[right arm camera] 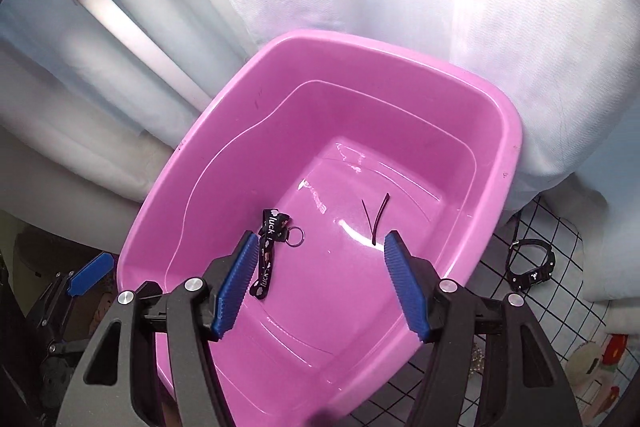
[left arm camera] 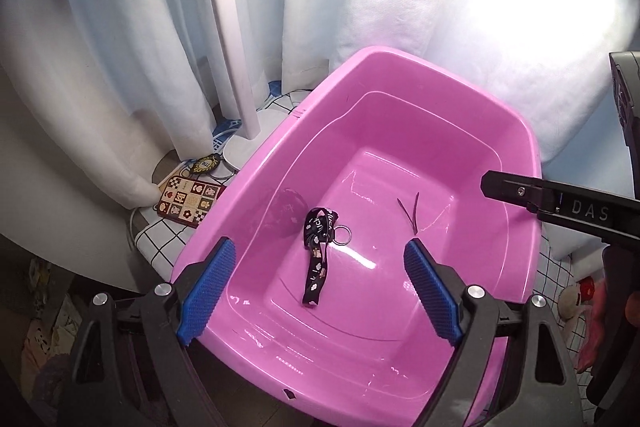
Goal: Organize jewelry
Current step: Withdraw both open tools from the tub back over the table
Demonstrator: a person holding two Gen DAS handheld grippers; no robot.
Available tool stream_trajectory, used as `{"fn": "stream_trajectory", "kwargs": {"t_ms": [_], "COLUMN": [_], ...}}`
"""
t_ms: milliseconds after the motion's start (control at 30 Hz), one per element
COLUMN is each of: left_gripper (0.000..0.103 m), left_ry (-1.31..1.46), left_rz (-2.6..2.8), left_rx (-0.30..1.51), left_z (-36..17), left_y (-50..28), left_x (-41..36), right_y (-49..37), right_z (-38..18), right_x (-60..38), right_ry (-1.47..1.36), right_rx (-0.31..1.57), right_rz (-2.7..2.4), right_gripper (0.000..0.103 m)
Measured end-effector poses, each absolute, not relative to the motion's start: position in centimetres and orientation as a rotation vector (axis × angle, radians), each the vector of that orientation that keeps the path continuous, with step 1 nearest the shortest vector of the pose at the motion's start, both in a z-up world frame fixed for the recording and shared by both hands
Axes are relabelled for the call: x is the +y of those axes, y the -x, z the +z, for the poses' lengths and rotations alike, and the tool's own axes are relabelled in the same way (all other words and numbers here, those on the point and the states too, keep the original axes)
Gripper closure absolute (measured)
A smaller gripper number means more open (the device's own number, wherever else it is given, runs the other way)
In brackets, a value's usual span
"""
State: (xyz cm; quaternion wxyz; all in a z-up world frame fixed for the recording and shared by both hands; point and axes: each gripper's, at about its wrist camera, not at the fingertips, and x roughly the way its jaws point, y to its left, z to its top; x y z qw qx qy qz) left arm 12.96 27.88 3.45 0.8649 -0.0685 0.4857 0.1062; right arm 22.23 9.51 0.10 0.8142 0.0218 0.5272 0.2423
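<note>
both grippers, left (left arm camera: 320,291) and right (right arm camera: 318,281), fingers spread, empty | risk: we snag pink tub (left arm camera: 280,131) rim; thin hair tie (right arm camera: 376,221) slips

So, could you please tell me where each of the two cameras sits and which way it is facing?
Left wrist: on the left gripper, looking down into the pink tub; its blue fingers show, open, and the right gripper's black tip enters from the right.
Right wrist: on the right gripper, over the same tub, open; the left gripper's blue pad shows at lower left.
Shared: tub, black lanyard and thin dark strip.
</note>
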Motion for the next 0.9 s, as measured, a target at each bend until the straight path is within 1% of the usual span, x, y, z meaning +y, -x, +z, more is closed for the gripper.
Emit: {"fn": "stream_trajectory", "kwargs": {"t_ms": [367,800,900], "left_gripper": [0.018,0.017,0.015], "left_ry": [0.104,0.034,0.016], "left_rz": [0.127,-0.045,-0.079], "left_rx": [0.945,0.917,0.911], "left_z": [6.1,6.8,6.7], "left_y": [-9.7,-7.2,-6.6], "left_x": [22.5,12.9,10.9], "right_y": [-16.2,-8.9,-7.3], "right_z": [2.8,1.4,1.1], "right_x": [1.5,-8.3,-10.4], "right_ry": [-0.083,-0.129,-0.147], "right_rx": [1.016,0.994,0.988], "right_rz": [0.429,0.278,0.249], "right_gripper": [0.04,0.04,0.04]}}
